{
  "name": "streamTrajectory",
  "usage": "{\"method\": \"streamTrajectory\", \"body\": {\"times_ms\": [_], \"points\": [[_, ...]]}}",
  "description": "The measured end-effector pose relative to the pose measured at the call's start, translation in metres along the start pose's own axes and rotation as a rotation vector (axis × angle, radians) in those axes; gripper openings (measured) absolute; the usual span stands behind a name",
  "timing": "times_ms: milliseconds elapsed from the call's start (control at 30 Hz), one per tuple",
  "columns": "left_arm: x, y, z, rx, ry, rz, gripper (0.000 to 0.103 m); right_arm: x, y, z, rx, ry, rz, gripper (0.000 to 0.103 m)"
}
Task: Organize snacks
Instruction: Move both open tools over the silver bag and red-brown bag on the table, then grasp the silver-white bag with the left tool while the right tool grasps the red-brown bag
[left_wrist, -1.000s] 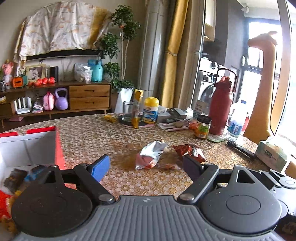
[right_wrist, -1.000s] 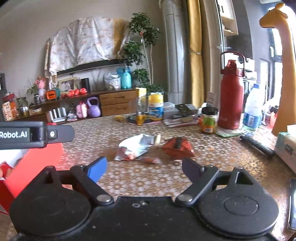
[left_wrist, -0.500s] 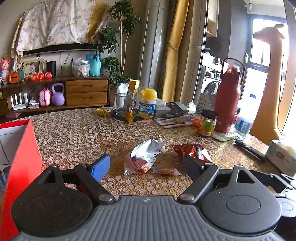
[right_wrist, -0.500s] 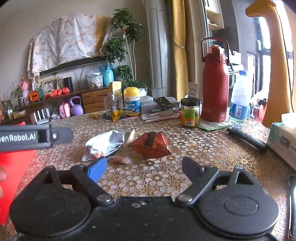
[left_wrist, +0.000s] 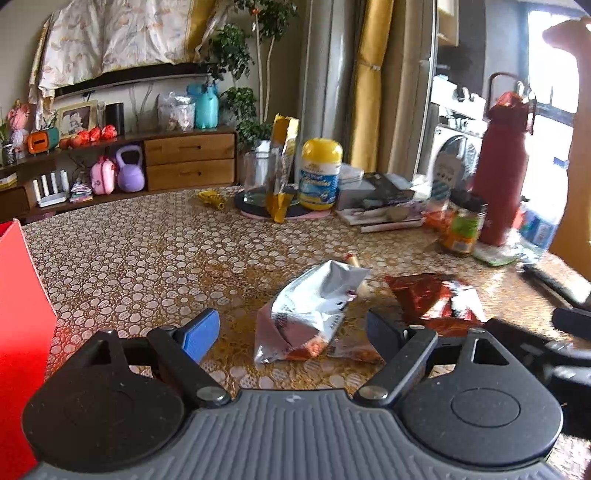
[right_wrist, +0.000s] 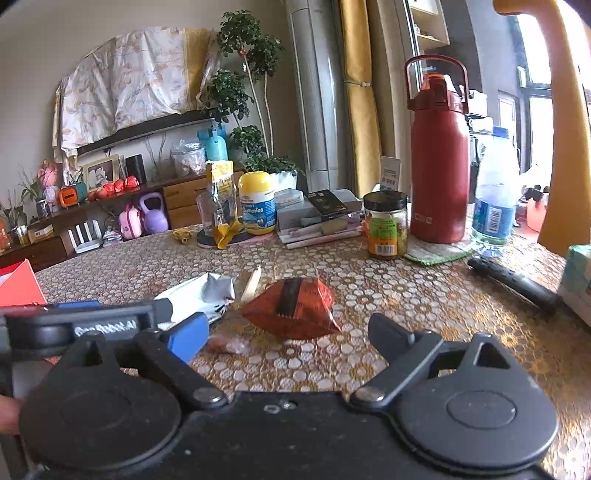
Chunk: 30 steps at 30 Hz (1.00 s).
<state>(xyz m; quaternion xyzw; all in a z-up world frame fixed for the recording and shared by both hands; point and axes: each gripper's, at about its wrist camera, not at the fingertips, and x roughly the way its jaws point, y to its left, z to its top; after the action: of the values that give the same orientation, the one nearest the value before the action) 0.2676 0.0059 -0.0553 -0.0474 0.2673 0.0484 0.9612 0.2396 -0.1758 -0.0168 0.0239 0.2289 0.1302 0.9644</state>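
On the worktop (right_wrist: 424, 295) two snack bags lie side by side near the front: the crumpled bag (left_wrist: 314, 306) on the left, the sealed bag (right_wrist: 291, 310) just beside it on the right. A thin stick (right_wrist: 252, 283) lies between them, toward the back. A small wrapped sweet (right_wrist: 225, 345) sits in front of the crumpled bag. The box (left_wrist: 22, 332) stands at the far left edge. Further back, a glass (left_wrist: 258, 177) and a vitamin bottle (left_wrist: 320, 173) stand on a round mat (left_wrist: 255, 212). To their right lie books (right_wrist: 314, 218), then a jar (right_wrist: 386, 225), a flask (right_wrist: 439, 162) and a water bottle (right_wrist: 493, 199). A cabinet (left_wrist: 190, 160) stands behind the worktop.
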Motion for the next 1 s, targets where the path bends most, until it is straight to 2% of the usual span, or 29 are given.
{"method": "streamTrajectory", "body": {"times_ms": [367,733,900,1000], "points": [[0.046,0.002,0.003,-0.023,0.04,0.009,0.086,0.049,0.003,0.017,-0.055,0.042,-0.019,0.098],[0.061,0.008,0.0,-0.049,0.092,0.006,0.086,0.084,-0.003,0.015,-0.025,0.106,-0.029,0.097],[0.061,0.008,0.0,-0.05,0.091,-0.001,0.085,0.088,-0.004,0.015,-0.006,0.125,0.007,0.084],[0.059,0.008,0.001,-0.051,0.085,-0.016,0.077,0.088,-0.002,0.016,-0.007,0.124,0.008,0.081]]}}
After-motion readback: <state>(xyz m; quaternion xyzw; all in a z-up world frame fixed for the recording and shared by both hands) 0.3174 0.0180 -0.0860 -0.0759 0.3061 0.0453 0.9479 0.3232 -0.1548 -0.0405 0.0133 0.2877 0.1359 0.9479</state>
